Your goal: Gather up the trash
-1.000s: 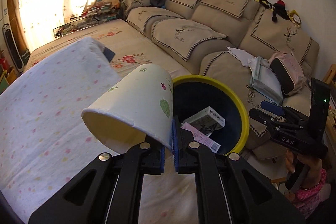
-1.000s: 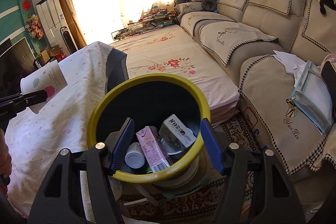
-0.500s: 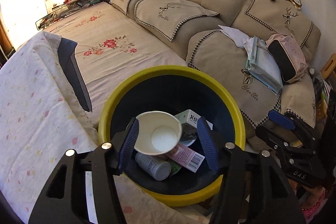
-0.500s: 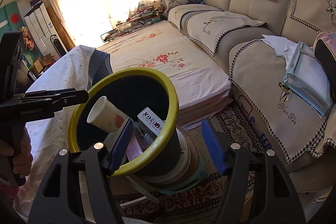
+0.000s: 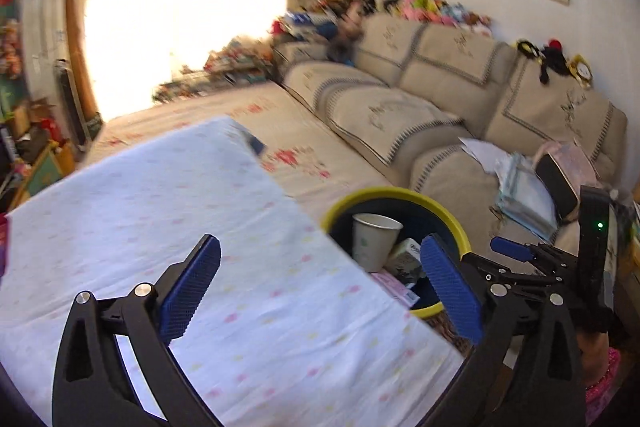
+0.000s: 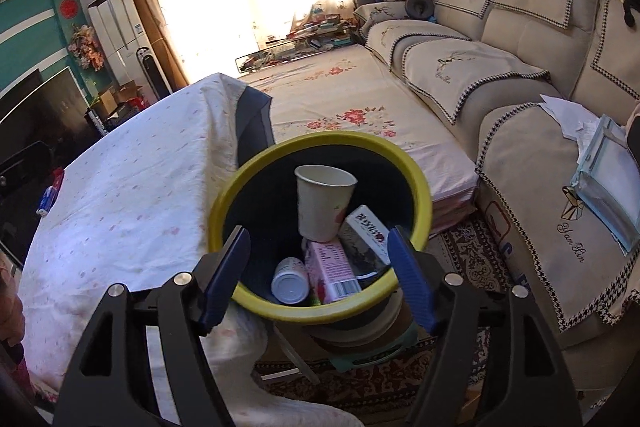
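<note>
A yellow-rimmed dark bin (image 6: 320, 147) stands beside the cloth-covered table (image 6: 132, 187). Inside it a white paper cup (image 6: 324, 203) stands upright, with a pink carton (image 6: 330, 271), a white box (image 6: 366, 231) and a small bottle (image 6: 290, 281). The bin (image 5: 456, 223) and cup (image 5: 374, 241) also show in the left wrist view. My left gripper (image 5: 320, 291) is open and empty above the table edge. My right gripper (image 6: 318, 279) is open and empty, its jaws standing either side of the bin's near rim; it also shows in the left wrist view (image 5: 520, 255).
A beige sofa (image 6: 500, 67) with papers and a folder (image 6: 608, 179) runs along the right. A floral mat (image 6: 340, 107) lies behind the bin. A patterned rug (image 6: 472, 251) covers the floor. A small item (image 6: 50, 195) lies at the table's far left edge.
My left gripper let the paper cup go into the bin, opened, then pulled back over the table. The cup now stands upright in the bin. The right gripper stays open at the bin.
</note>
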`<move>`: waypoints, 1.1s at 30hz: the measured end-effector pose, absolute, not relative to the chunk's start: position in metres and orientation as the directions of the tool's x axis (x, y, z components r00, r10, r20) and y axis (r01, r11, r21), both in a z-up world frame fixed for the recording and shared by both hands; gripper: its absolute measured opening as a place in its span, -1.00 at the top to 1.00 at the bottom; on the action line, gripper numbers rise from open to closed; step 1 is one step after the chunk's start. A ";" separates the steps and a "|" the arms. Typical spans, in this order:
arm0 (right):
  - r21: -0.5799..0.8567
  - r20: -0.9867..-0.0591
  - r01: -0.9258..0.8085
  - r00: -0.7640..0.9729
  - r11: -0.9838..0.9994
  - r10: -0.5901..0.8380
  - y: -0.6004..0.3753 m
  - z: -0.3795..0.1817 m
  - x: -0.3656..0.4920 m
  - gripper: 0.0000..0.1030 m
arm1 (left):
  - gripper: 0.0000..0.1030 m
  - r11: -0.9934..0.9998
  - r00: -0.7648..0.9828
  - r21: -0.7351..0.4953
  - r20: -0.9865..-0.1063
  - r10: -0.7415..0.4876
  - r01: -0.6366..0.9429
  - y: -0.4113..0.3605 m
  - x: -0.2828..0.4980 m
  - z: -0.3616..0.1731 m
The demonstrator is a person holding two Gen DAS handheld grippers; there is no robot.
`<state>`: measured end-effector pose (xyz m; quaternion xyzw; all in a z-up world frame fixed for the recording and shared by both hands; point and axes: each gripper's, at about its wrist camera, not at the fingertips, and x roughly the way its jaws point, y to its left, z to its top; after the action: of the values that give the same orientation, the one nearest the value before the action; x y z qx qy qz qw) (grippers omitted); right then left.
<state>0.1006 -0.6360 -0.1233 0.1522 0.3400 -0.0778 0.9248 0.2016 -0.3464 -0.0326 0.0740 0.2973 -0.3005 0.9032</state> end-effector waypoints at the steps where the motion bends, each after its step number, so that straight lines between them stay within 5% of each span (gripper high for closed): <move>1: 0.225 -0.645 0.223 0.764 0.949 -0.026 -0.626 -0.118 0.101 -0.35 | -0.90 0.826 0.668 -0.041 -0.567 -0.482 0.562 -0.329 0.194 -0.026; 16: 0.057 -0.516 0.009 0.856 0.998 0.022 -0.509 -0.043 0.074 -0.76 | -0.91 0.992 0.871 -0.053 -0.475 -0.124 0.113 -0.110 0.081 0.009; 33: 0.034 -0.426 0.033 0.905 0.999 -0.015 -0.509 -0.014 0.009 -0.86 | -0.91 0.998 0.919 -0.052 -0.390 -0.062 0.045 -0.097 -0.003 0.026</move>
<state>0.0091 -0.5087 -0.0137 0.0203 0.2181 -0.0123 0.9756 -0.0030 -0.0971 0.0258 -0.0212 0.1997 -0.0271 0.9793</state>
